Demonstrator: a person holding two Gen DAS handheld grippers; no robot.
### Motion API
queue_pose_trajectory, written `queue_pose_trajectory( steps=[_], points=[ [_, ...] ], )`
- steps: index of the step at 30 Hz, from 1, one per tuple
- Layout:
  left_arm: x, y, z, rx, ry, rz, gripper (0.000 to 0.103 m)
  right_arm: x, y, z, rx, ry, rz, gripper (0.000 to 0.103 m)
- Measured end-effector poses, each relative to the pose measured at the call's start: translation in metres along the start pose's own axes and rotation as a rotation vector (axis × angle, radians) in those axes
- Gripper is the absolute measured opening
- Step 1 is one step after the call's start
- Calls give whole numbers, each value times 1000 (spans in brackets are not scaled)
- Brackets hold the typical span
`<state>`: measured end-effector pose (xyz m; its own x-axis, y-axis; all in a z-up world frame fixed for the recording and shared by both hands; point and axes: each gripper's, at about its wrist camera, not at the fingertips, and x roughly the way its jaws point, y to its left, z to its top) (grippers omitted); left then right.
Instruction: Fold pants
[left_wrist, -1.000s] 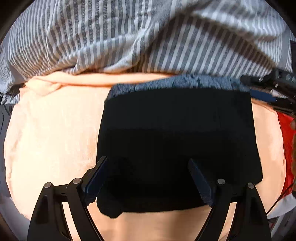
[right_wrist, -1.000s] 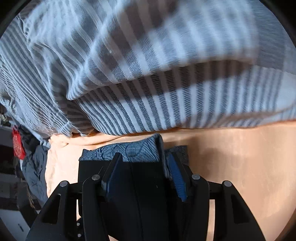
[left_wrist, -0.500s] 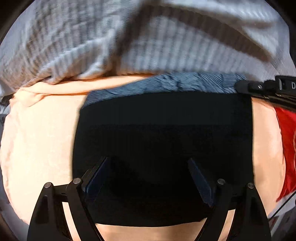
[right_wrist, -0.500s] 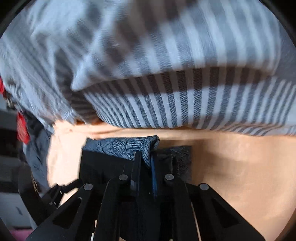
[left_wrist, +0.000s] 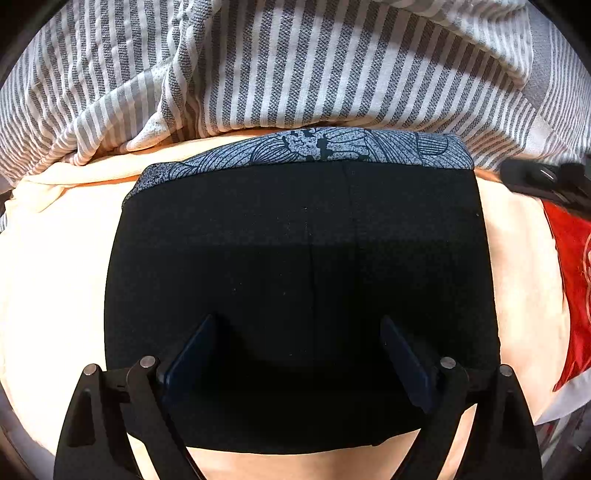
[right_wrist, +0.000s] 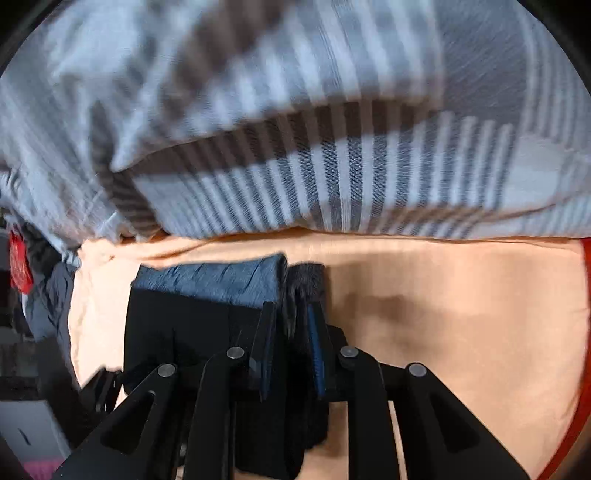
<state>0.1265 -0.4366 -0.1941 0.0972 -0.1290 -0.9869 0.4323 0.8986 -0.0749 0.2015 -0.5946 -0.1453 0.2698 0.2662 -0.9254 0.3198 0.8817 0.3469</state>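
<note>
The pants (left_wrist: 303, 266) are black, folded into a flat rectangle on a peach sheet (left_wrist: 51, 266), with a grey-blue patterned layer (left_wrist: 332, 146) showing along the far edge. My left gripper (left_wrist: 297, 325) is open, its fingers spread over the near part of the fold. My right gripper (right_wrist: 291, 314) is shut on the right edge of the pants (right_wrist: 192, 325), at the corner of the patterned layer (right_wrist: 229, 280). The right gripper's black body also shows at the right edge of the left wrist view (left_wrist: 546, 177).
A grey-and-white striped blanket (left_wrist: 295, 62) lies bunched along the far side, also in the right wrist view (right_wrist: 332, 129). A red cloth (left_wrist: 572, 258) lies at the right. Dark clothes (right_wrist: 48, 295) hang off the left edge of the bed.
My right gripper has closed from open onto the pants' right edge. My left gripper has stayed open and the view has shifted slightly over the fold.
</note>
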Motion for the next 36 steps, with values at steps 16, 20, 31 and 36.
queue_pose_trajectory(
  steps=[16,20,31,36],
  points=[
    [-14,29,-16,-5,4,7,91,34,12,-87,105,135,10,19],
    [-20,44,-20,-17,3,8,91,37,10,-87,119,138,4,24],
    [-36,81,-44,-16,7,19,91,38,16,-87,120,117,-32,24],
    [-45,103,-51,-25,4,12,91,35,19,-89,121,125,-45,29]
  ],
)
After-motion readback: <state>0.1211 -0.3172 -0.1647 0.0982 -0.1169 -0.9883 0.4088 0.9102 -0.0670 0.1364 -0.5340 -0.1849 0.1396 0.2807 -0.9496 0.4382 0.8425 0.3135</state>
